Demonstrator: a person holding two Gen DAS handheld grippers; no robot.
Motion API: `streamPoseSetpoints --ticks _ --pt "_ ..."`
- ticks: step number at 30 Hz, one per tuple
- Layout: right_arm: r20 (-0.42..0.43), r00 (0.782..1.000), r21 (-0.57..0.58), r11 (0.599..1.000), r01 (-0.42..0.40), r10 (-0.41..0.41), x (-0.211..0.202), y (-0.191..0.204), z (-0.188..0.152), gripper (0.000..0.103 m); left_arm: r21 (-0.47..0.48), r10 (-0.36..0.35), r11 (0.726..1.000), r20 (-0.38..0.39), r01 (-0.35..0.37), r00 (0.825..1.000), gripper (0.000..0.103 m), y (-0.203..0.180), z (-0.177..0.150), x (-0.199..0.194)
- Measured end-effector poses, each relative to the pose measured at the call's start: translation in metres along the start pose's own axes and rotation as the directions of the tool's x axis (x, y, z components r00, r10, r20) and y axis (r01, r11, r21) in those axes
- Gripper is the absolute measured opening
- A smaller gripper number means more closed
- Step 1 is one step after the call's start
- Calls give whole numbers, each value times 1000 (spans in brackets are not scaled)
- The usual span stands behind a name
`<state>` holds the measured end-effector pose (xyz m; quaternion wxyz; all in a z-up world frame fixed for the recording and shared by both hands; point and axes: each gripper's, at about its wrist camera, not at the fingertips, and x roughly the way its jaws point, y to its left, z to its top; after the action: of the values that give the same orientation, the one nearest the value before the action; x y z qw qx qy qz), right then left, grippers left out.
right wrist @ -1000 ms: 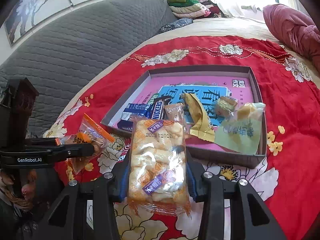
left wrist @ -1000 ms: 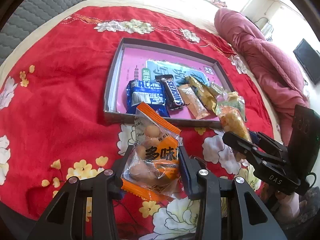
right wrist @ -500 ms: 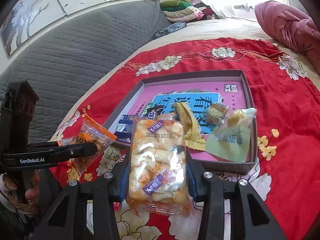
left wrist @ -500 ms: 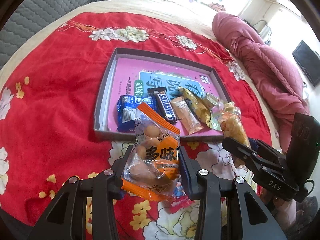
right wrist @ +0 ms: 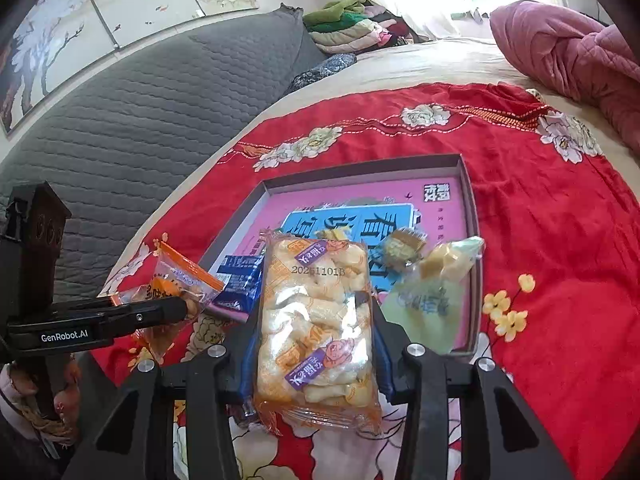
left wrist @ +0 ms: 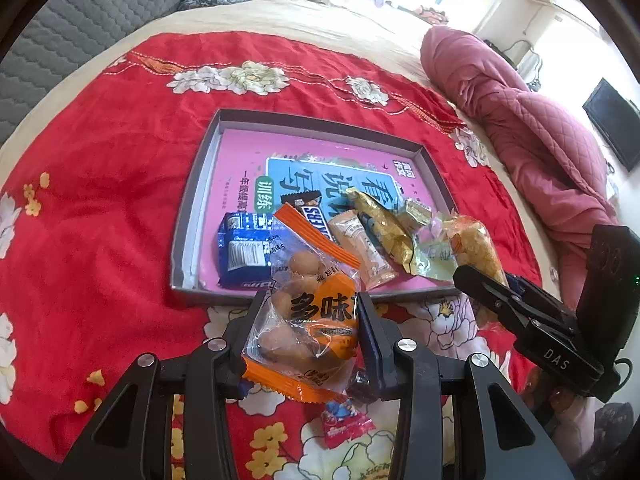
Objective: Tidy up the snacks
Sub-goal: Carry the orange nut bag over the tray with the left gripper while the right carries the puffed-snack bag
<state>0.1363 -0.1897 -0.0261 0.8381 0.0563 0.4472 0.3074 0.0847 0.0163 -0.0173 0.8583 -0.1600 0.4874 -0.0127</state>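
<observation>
Red floral cloth [left wrist: 100,208] is spread over the bed, and a shallow grey cardboard tray [left wrist: 196,196] with a pink printed floor is set on it. An orange-and-clear peanut packet [left wrist: 308,320] is clamped between the fingers of the left hand-held gripper [left wrist: 308,312], held above the cloth just in front of the tray's near wall. In the right wrist view, a clear packet of pale puffed snacks [right wrist: 316,320], printed with purple labels and a date code, is gripped by the right hand-held gripper [right wrist: 316,324], also raised near the tray's near edge; the left hand-held gripper with its peanut packet [right wrist: 176,284] is seen to its left.

Along the near side of the tray a row of snacks is laid: a blue biscuit pack [left wrist: 240,252] at the left, then a Snickers bar [left wrist: 312,212], a beige wafer bar [left wrist: 364,252], a gold foil packet [left wrist: 384,224], a small foil-wrapped sweet [left wrist: 416,212] and a pale green packet [left wrist: 432,260] at the right corner. A small red sweet wrapper [left wrist: 344,424] is left on the cloth below the left hand-held gripper. A pink quilt [left wrist: 532,120] is bundled at the far right, and a grey quilted headboard [right wrist: 132,120] is seen at the far left.
</observation>
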Motion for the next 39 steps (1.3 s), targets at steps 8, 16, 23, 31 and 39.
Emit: streamPoseSetpoints --ticks 8,16,23,31,39 --pt "28 1000 -1 1000 -6 6 -3 -3 8 46 8 2 1000 5 -2 1000 44 -6 7 3" --pt "47 999 -13 1000 -4 5 -2 -4 14 46 9 2 1000 13 -2 1000 44 -12 16 8" --pt "55 998 -17 1000 5 -5 1 -6 17 46 16 -4 1000 20 4 1000 44 -19 23 17" --pt "70 998 -11 1000 5 -4 3 -10 23 46 22 -5 1000 14 4 1000 44 -23 28 29" --pt "77 997 -16 1000 4 -2 5 -11 26 46 21 -6 1000 7 6 1000 44 -24 32 41"
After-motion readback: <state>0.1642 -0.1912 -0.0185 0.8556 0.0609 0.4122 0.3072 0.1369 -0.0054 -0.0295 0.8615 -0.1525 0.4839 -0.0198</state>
